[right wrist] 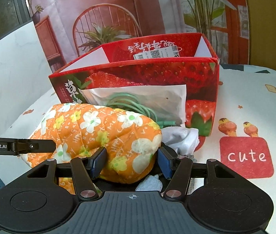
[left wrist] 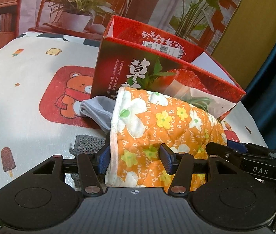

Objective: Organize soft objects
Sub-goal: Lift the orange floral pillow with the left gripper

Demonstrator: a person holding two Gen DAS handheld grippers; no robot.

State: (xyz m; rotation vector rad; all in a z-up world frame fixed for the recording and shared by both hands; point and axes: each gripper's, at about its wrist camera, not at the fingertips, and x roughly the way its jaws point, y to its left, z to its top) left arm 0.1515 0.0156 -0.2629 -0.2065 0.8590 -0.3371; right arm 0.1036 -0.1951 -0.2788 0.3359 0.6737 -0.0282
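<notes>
Behind, a strawberry box [right wrist: 138,81] blocks the way; both tools, left tool [left wrist: 136,156] and right tool [right wrist: 132,159], clamp the orange quilt [right wrist: 99,132].

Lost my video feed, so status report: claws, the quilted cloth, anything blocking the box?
Left claw and right claw both clamped on orange floral quilted cloth. Cloth in front of red strawberry box. Bagged green cable leans between them.

The orange floral quilted cloth [right wrist: 99,132] lies on the cartoon-printed tablecloth [right wrist: 245,101], before the open red strawberry cardboard box [right wrist: 177,72]; a white plastic bag of green cable [right wrist: 138,101] leans against the box.
</notes>
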